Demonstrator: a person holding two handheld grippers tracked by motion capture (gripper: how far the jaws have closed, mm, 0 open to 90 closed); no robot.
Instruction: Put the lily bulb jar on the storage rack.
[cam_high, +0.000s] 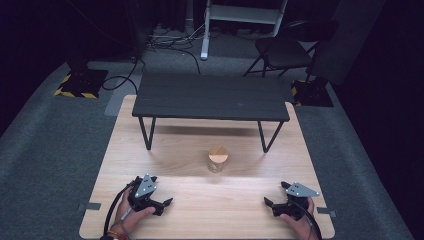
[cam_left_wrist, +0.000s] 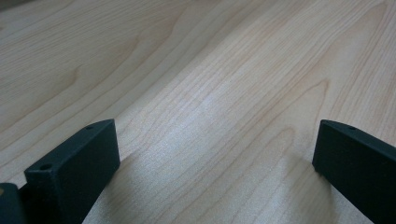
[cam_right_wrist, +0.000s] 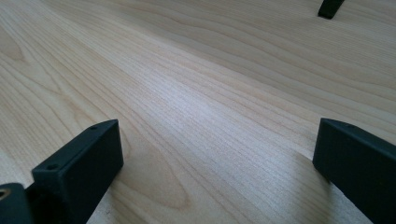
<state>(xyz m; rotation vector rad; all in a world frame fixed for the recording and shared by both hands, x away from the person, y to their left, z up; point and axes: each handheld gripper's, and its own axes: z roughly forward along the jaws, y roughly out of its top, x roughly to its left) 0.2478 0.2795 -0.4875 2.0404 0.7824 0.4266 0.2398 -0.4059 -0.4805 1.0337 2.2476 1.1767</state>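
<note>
A light wooden table (cam_high: 150, 170) seen from above. A small jar (cam_high: 218, 160) with a wooden lid stands near its centre, just in front of a low black bench (cam_high: 210, 96) spanning the 12 o'clock end. The left gripper (cam_high: 168, 203) rests at 7 o'clock near the front edge, its jaws spread wide on nothing. The right gripper (cam_high: 270, 204) rests at 5 o'clock, its jaws also spread and holding nothing. Bare wood lies between them and up to the jar. Dark carpet (cam_high: 45, 150) surrounds the table on every side.

In the right gripper view, a black tip (cam_right_wrist: 330, 8) shows at 1 o'clock.
</note>
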